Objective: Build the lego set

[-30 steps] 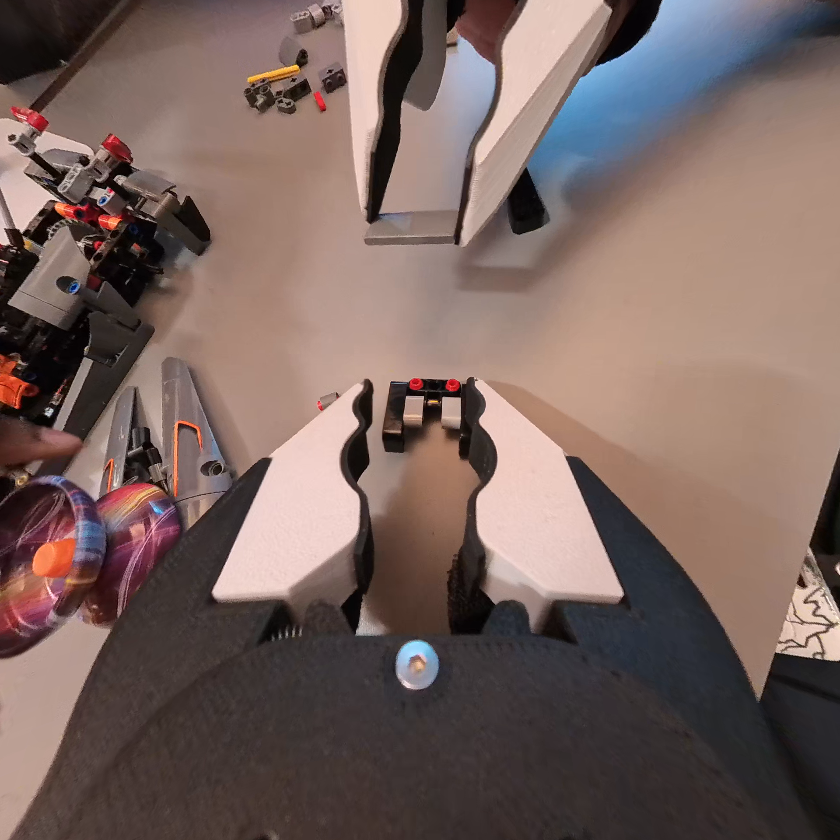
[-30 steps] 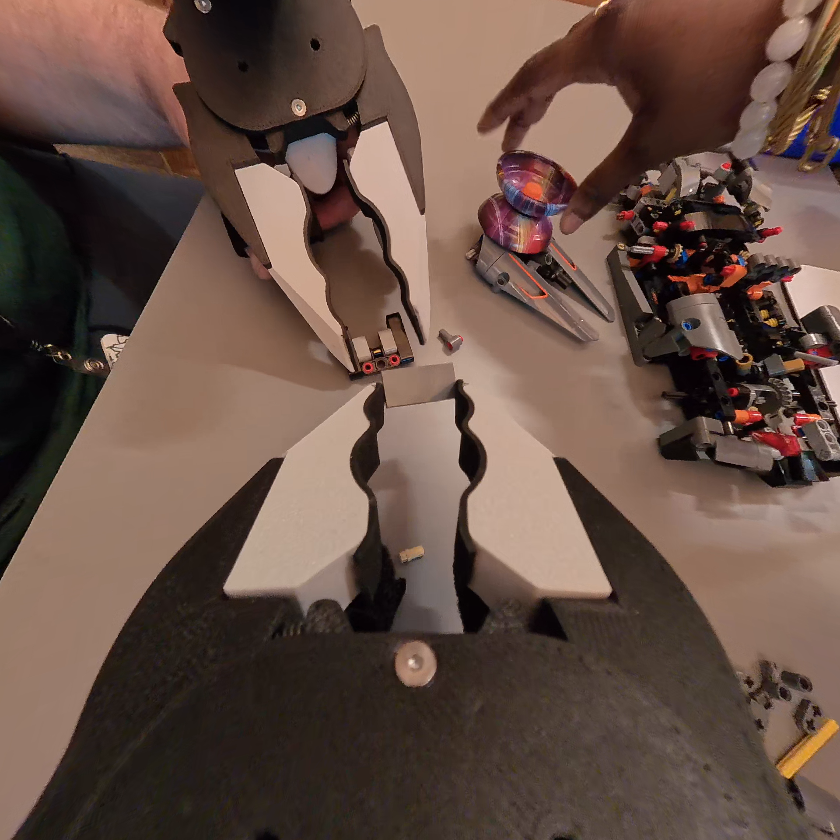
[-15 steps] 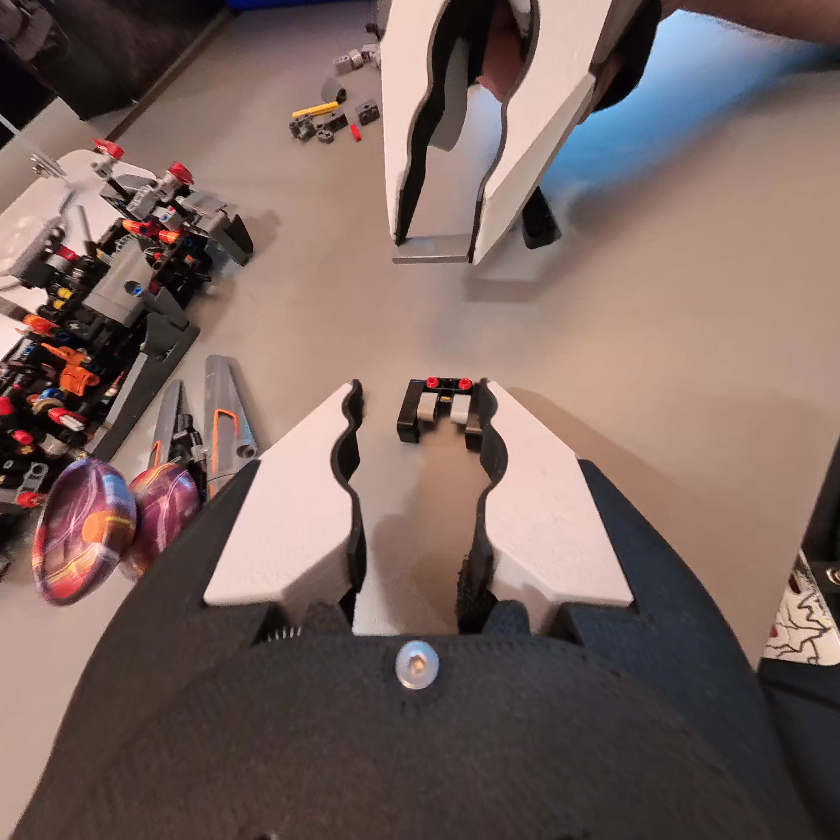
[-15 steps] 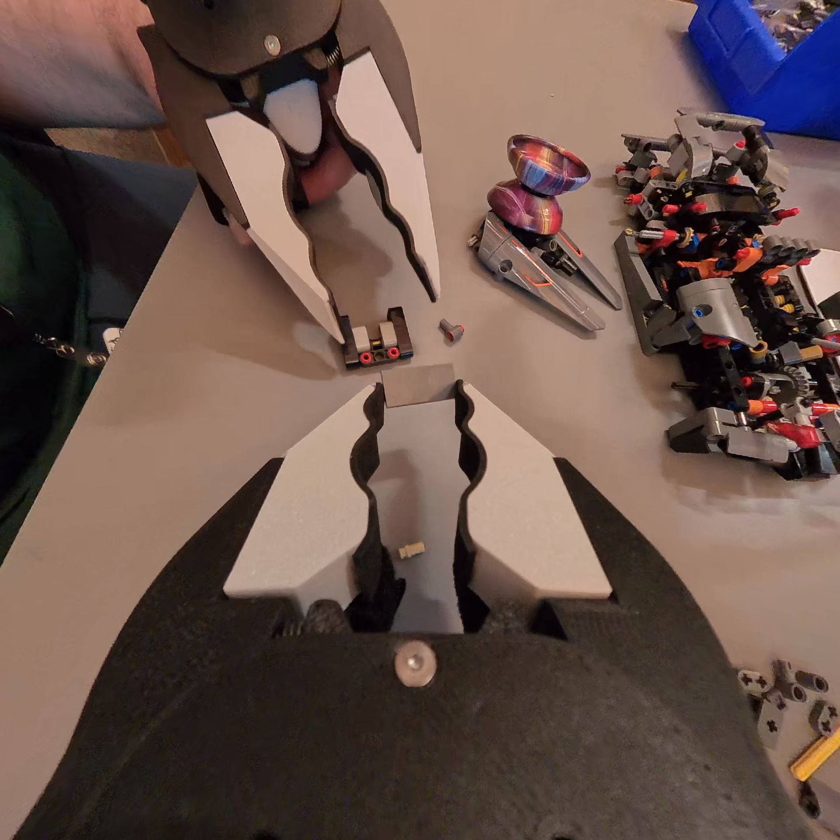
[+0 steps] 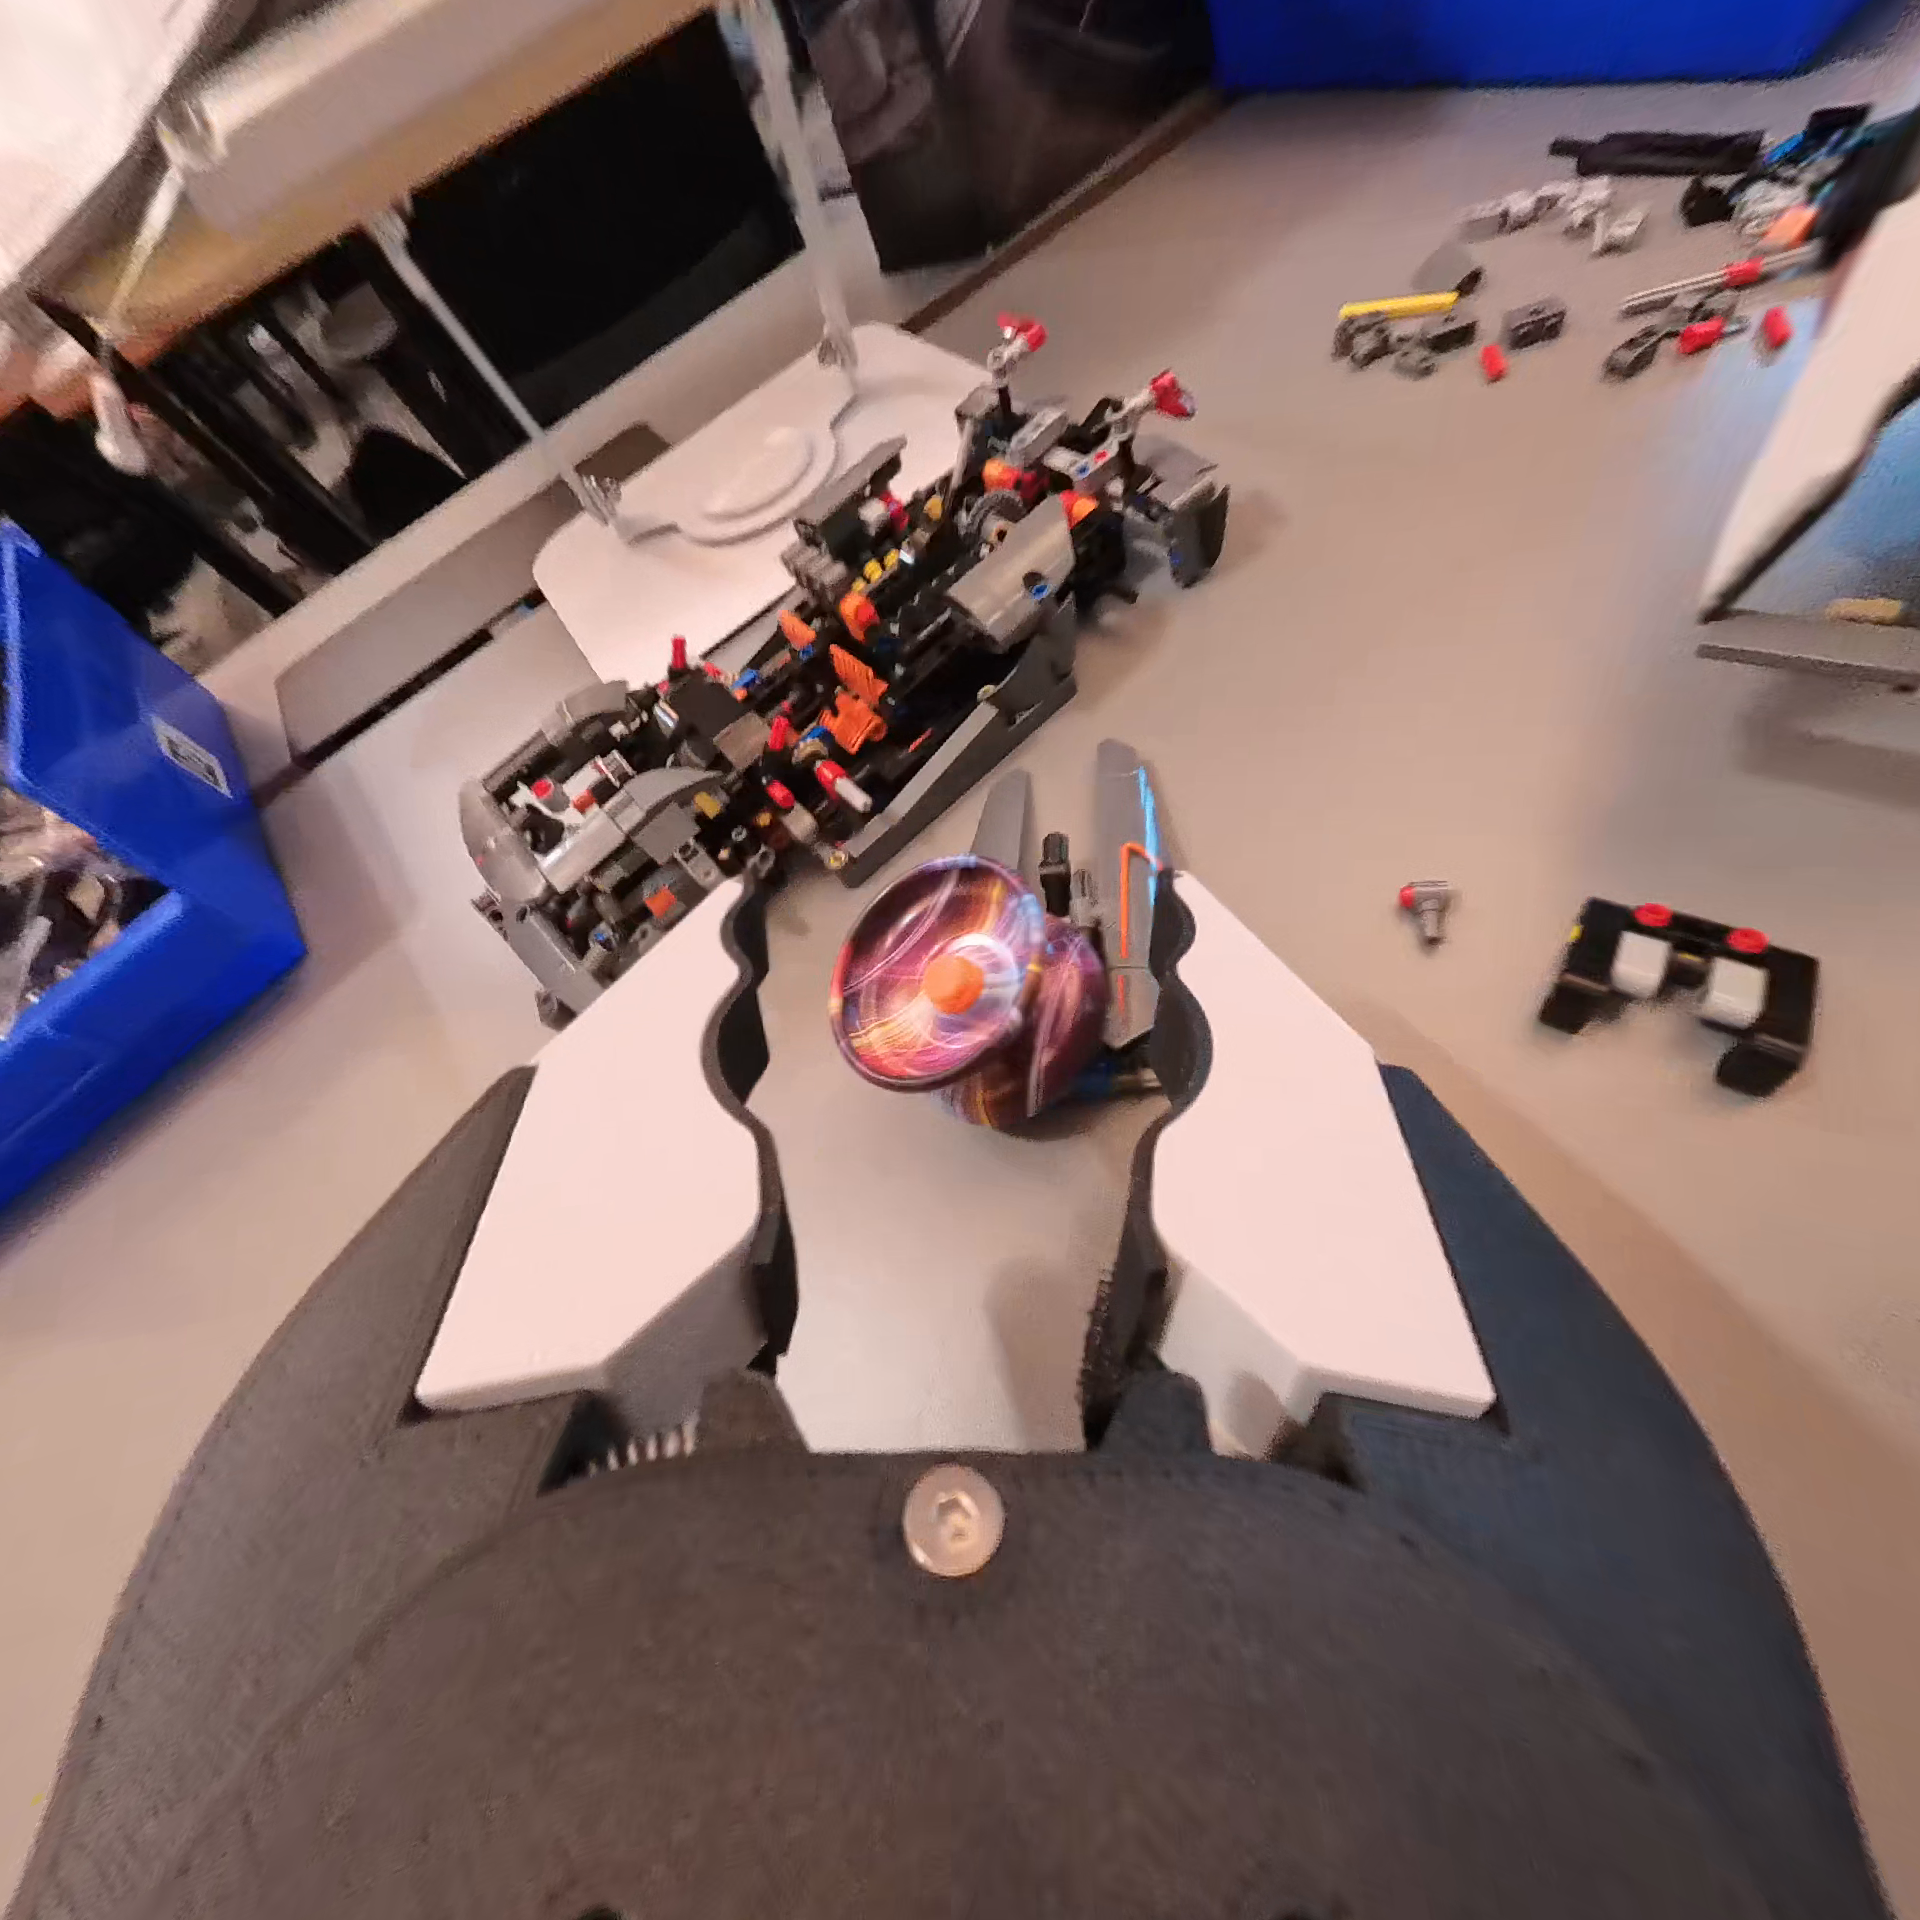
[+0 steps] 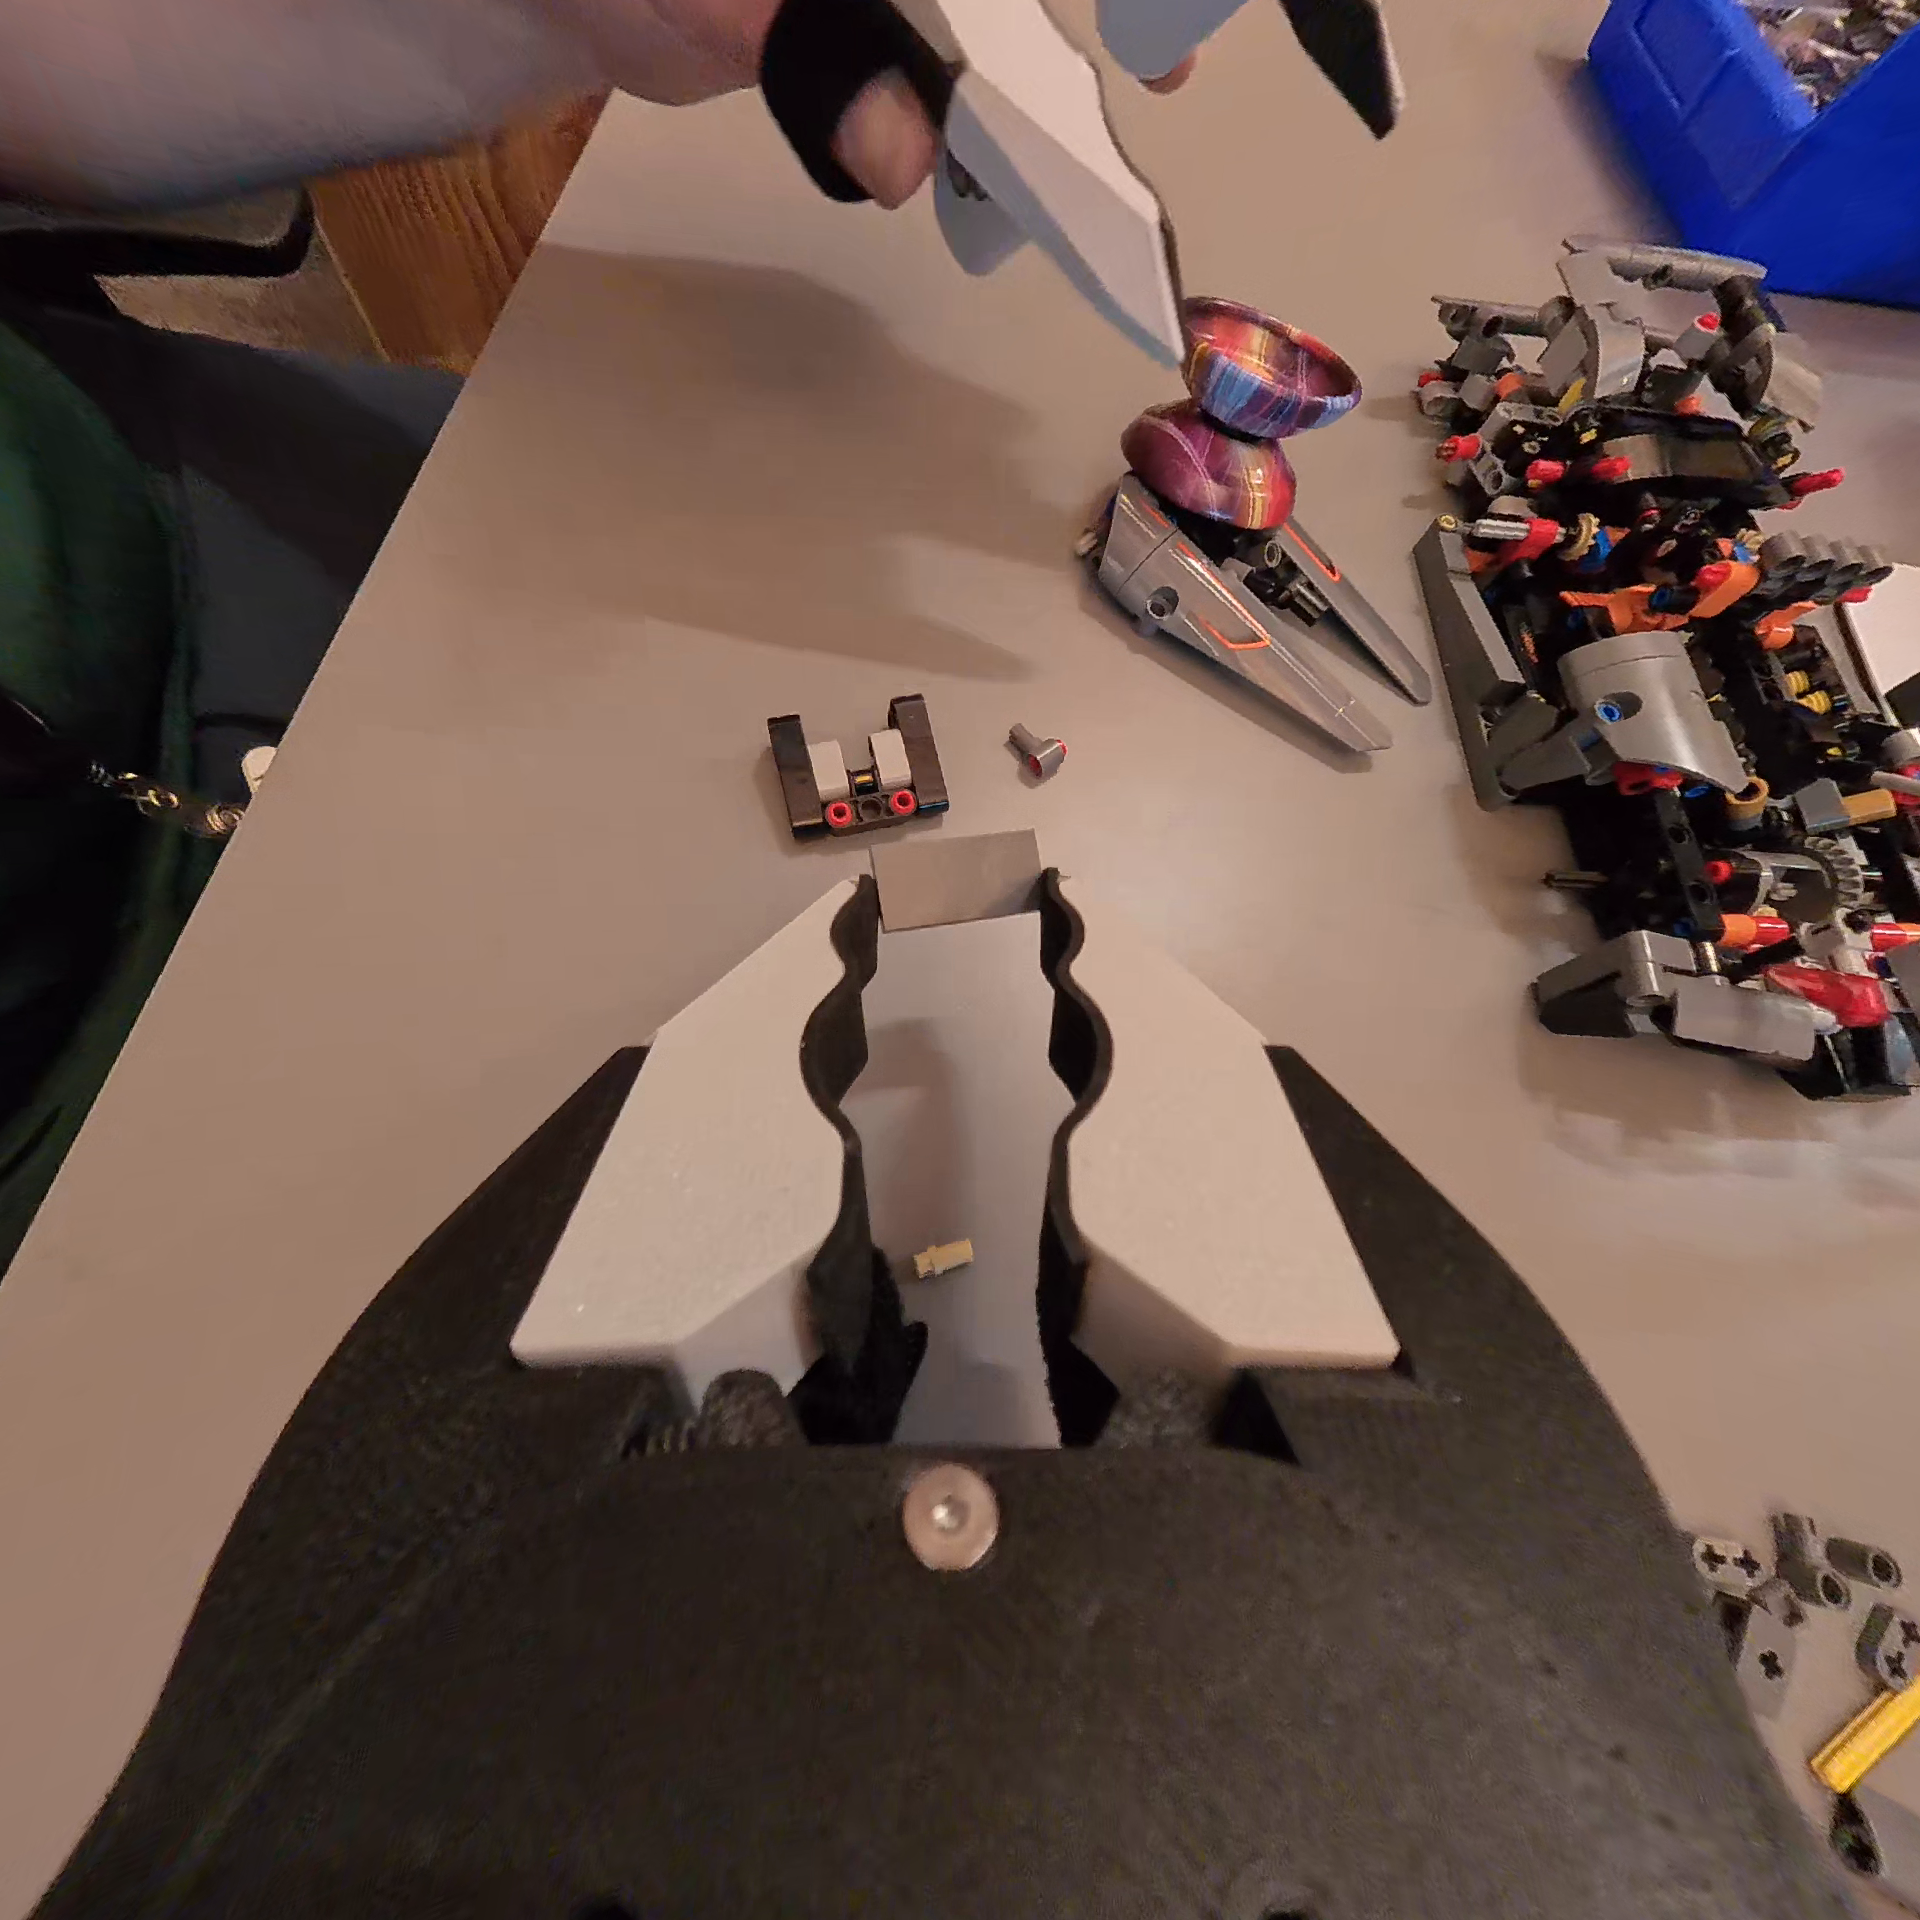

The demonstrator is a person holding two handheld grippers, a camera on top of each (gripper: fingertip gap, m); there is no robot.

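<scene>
The left gripper (image 5: 961, 925) has its jaws spread wide and holds nothing. Between its fingertips sits a purple swirled yo-yo (image 5: 951, 1003), which leans on a grey wedge-shaped piece with orange lines (image 5: 1127, 894) just past the right fingertip. In the right wrist view the tip of one left finger (image 6: 1081, 223) appears to touch the yo-yo's upper rim, though contact is hard to confirm. Ahead and to the left of this gripper lies the large half-built car frame (image 5: 831, 686); to its right, well apart on the table (image 5: 1455, 1143), lie a small grey pin with a red end (image 5: 1425, 906) and a small black bracket with 2 red pins (image 5: 1683, 982).

The step in hand looks like clearing the yo-yo off the wedge piece. To do it well, the jaws should close on the yo-yo's narrow waist or squarely across 1 cup, not on the slanted rim, where it could squirt out. Lifting straight up should keep the wedge piece from being dragged.

The right gripper (image 6: 956, 878) is closed on a flat grey plate (image 6: 956, 878) held across its tips, with the black bracket just beyond and slightly left. A tan peg (image 6: 943, 1259) lies on the table under its jaws. It should hold steady and level until the left is free.
</scene>
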